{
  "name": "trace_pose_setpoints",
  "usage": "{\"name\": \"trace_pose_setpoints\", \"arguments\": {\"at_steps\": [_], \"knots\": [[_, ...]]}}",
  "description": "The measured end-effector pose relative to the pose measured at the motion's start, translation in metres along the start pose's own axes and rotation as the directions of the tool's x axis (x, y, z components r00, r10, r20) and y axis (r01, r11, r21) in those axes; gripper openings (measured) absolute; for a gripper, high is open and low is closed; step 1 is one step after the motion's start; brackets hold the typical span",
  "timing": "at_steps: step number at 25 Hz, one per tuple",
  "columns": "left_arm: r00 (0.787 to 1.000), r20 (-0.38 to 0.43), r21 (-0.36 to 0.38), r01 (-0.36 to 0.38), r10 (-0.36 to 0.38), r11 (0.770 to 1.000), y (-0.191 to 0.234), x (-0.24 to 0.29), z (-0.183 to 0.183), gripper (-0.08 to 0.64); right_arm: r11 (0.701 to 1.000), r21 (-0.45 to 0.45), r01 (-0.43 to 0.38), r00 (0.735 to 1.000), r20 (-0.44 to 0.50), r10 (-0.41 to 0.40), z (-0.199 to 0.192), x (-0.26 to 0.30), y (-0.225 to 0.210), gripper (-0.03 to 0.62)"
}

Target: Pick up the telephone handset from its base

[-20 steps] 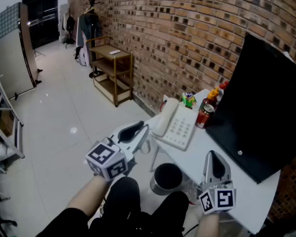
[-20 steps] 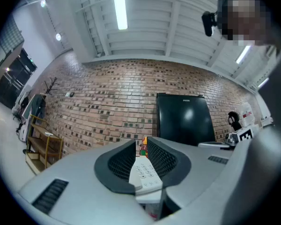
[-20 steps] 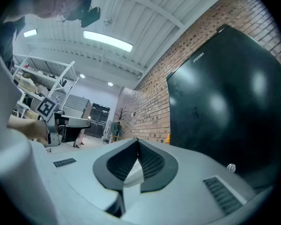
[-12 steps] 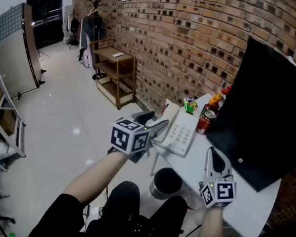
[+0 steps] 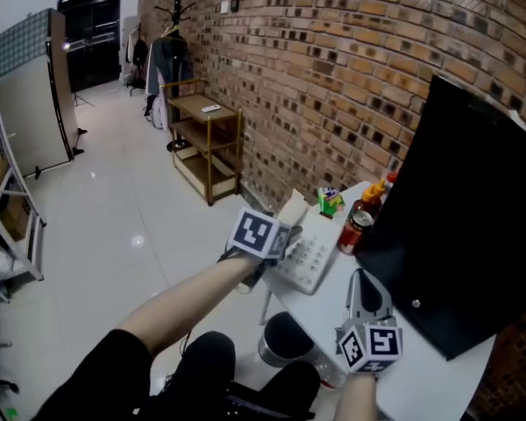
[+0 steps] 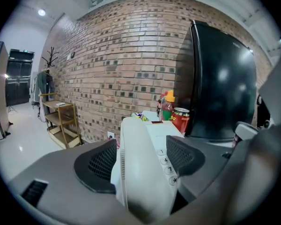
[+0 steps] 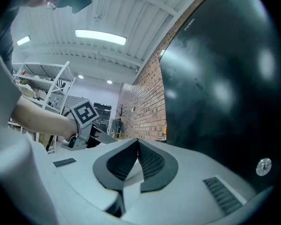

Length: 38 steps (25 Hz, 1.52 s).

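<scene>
A white telephone (image 5: 309,260) sits at the near left end of the white table (image 5: 425,371), its handset (image 5: 290,210) lying in the cradle along the base's left side. My left gripper (image 5: 285,235) has reached it and stands open, jaws on either side of the handset (image 6: 140,172). The left pad is close beside the handset; the right pad hangs over the keypad (image 6: 166,161), apart from it. My right gripper (image 5: 360,279) rests low over the table's near edge, shut with nothing held; its pads (image 7: 152,161) meet at the tips.
Behind the phone stand a red can (image 5: 354,228), a sauce bottle (image 5: 374,196) and a small green toy (image 5: 330,202). A large black panel (image 5: 460,226) leans at the right. A dark round bin (image 5: 285,340) sits below the table. A wooden shelf (image 5: 206,139) stands by the brick wall.
My left gripper has travelled up and to the right from beside the table to the phone, and its jaws now straddle the handset. The right gripper has hardly moved.
</scene>
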<state>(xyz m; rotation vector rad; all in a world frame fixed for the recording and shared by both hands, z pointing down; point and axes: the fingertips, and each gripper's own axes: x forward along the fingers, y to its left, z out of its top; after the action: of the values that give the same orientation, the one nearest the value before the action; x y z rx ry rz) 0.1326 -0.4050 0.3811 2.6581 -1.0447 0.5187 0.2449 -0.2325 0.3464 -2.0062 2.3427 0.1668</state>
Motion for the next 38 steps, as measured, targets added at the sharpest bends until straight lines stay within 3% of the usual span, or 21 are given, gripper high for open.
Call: {"name": "trace_pose_setpoints", "arguments": {"at_steps": [6,15,20,25,28,31,36,38], "knots": [[1.0,-0.019,-0.015,-0.023,0.023,1.0,0.002,0.014,-0.001,0.238,1.0,-0.004,0.008,1.0,0.017,-0.008,0.003,0.001,-0.003,0.0],[1.0,-0.004,-0.061,-0.027,0.027,0.998,0.002,0.019,0.003,0.223,1.0,-0.007,0.013,1.0,0.004,-0.013,0.002,0.001,0.0,0.0],[0.998,0.052,-0.124,-0.03,0.037,0.992,0.012,0.004,0.003,0.218,0.999,-0.031,0.018,1.0,0.006,-0.017,0.0,-0.002,0.001,0.0],[0.988,0.152,-0.169,0.065,-0.04,0.983,0.008,-0.019,0.011,0.218,0.998,-0.057,0.039,0.999,0.005,-0.039,0.004,-0.005,0.002,0.0],[0.961,0.257,-0.254,0.165,-0.098,0.953,0.01,-0.036,0.021,0.218,0.996,-0.069,0.059,0.998,0.002,-0.059,0.005,-0.008,0.001,0.0],[0.919,0.369,-0.329,0.269,-0.139,0.905,0.018,-0.055,0.029,0.218,0.995,-0.079,0.067,0.998,-0.002,-0.067,0.004,-0.012,0.0,0.0],[0.813,0.543,-0.349,0.446,-0.21,0.824,0.035,-0.103,0.041,0.218,0.997,-0.057,0.044,0.999,0.034,-0.042,0.016,-0.026,0.001,0.0],[0.78,0.584,-0.349,0.489,-0.223,0.799,0.043,-0.122,0.038,0.218,0.998,-0.062,0.028,0.999,0.049,-0.025,0.02,-0.032,-0.002,0.0]]}}
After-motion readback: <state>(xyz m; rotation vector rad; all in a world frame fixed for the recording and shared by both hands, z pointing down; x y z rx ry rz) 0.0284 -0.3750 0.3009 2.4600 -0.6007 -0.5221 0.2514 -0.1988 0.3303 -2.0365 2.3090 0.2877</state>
